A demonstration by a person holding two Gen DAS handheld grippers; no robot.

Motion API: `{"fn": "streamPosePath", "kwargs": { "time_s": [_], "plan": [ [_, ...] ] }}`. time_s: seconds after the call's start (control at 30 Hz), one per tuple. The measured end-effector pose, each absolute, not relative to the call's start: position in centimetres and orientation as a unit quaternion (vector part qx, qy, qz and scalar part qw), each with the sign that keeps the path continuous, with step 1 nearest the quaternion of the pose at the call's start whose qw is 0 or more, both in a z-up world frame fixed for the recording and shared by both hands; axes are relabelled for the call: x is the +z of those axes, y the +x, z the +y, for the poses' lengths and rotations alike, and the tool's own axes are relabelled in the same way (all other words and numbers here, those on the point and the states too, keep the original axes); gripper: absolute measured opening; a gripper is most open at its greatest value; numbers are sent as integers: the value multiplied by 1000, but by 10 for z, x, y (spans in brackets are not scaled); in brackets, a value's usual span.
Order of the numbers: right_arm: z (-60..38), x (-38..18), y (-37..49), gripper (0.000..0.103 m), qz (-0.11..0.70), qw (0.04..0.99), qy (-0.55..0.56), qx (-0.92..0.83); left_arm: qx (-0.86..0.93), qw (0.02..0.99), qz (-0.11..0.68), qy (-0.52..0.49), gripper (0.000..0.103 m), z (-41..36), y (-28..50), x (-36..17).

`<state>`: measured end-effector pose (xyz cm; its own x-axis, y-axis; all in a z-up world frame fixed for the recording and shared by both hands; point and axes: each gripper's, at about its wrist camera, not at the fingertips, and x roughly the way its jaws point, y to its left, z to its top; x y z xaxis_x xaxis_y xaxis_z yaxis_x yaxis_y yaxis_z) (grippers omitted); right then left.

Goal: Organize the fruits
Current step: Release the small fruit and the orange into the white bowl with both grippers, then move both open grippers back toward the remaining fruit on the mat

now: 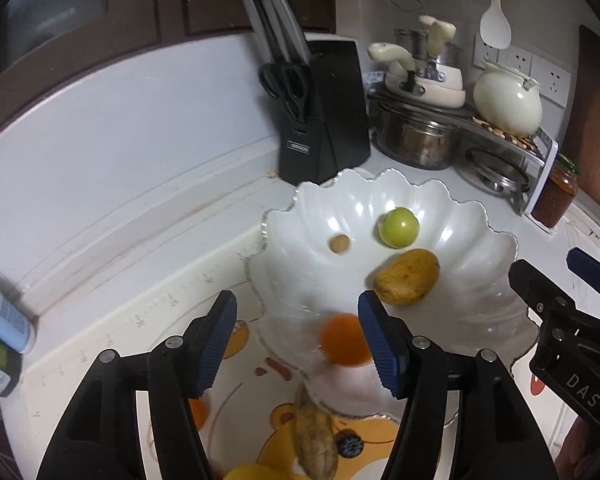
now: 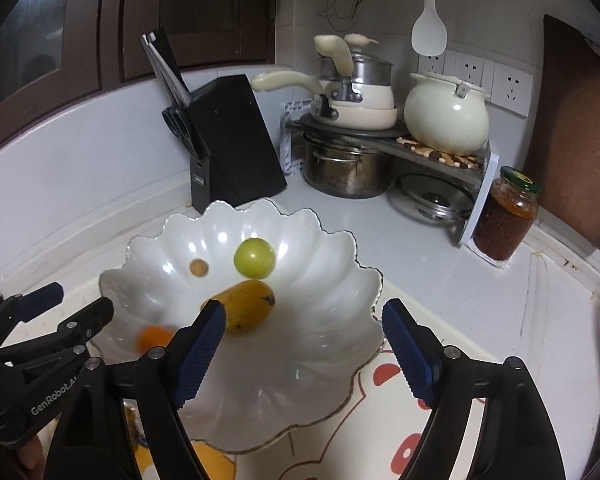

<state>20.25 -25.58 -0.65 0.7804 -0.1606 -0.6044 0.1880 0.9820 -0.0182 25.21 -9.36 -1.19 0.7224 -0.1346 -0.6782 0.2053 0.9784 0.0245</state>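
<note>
A white scalloped bowl (image 1: 472, 240) (image 2: 332, 264) holds a green round fruit (image 1: 398, 227) (image 2: 255, 258), a yellow mango (image 1: 406, 277) (image 2: 247, 308) and a small brown fruit (image 1: 339, 243) (image 2: 199, 268). A blurred orange fruit (image 1: 344, 339) (image 2: 154, 339) is at the bowl's near left side, free of any fingers. My left gripper (image 1: 298, 340) is open and empty above it. My right gripper (image 2: 304, 350) is open and empty over the bowl. A banana (image 1: 315, 438), a blueberry (image 1: 350, 447) and a yellow fruit (image 1: 252, 473) lie on the bear-print mat (image 1: 172, 320).
A black knife block (image 1: 324, 120) (image 2: 228, 144) stands behind the bowl. A rack with pots (image 1: 420, 132) (image 2: 352, 160) and a cream kettle (image 1: 506, 96) (image 2: 446, 114) is at the back right. A sauce jar (image 2: 506, 216) (image 1: 556, 196) stands right; bottles (image 1: 0, 320) stand left.
</note>
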Motion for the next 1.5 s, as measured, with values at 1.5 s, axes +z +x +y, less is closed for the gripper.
{"fn": "streamPosePath", "kwargs": {
  "time_s": [1.5],
  "plan": [
    [-143, -28, 106, 81, 317, 948, 1, 20, 6, 938, 345, 23, 70, 28, 110, -22]
  ]
}}
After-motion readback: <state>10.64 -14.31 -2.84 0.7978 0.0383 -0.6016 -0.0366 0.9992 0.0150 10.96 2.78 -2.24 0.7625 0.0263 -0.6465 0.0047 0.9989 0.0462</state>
